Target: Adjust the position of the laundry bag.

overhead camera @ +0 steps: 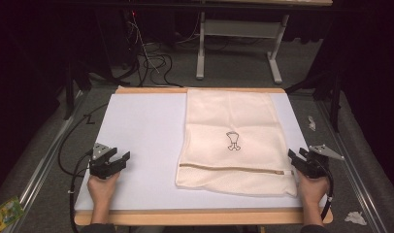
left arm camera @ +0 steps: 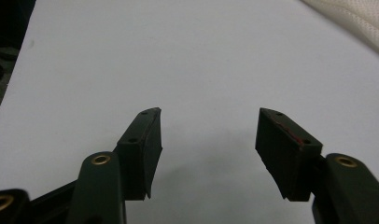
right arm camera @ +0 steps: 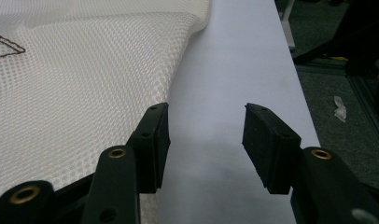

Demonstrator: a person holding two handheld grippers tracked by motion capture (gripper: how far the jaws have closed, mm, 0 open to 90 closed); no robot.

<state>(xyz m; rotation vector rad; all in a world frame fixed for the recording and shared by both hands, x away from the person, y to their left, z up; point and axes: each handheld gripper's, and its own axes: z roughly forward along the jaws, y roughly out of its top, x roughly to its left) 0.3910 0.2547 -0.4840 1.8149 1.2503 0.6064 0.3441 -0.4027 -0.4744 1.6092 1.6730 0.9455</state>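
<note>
A cream mesh bag (overhead camera: 234, 141) lies flat on the right half of a white table (overhead camera: 141, 126), its zipper (overhead camera: 231, 169) running along the near edge and a small dark emblem (overhead camera: 233, 141) printed at its centre. The left gripper (overhead camera: 121, 159) rests near the table's front left corner, well apart from the bag; in the left gripper view its 2 jaws stand wide apart over bare table with nothing between them, and a corner of the bag (left arm camera: 355, 21) lies far off at upper right. The right gripper (overhead camera: 293, 160) sits at the bag's near right corner. In the right gripper view its jaws are likewise spread and empty: 1 jaw overlaps the mesh edge (right arm camera: 85, 93), the other stands over bare table (right arm camera: 234, 70). Crumpled paper scraps (overhead camera: 355, 217) lie on the floor at right.
</note>
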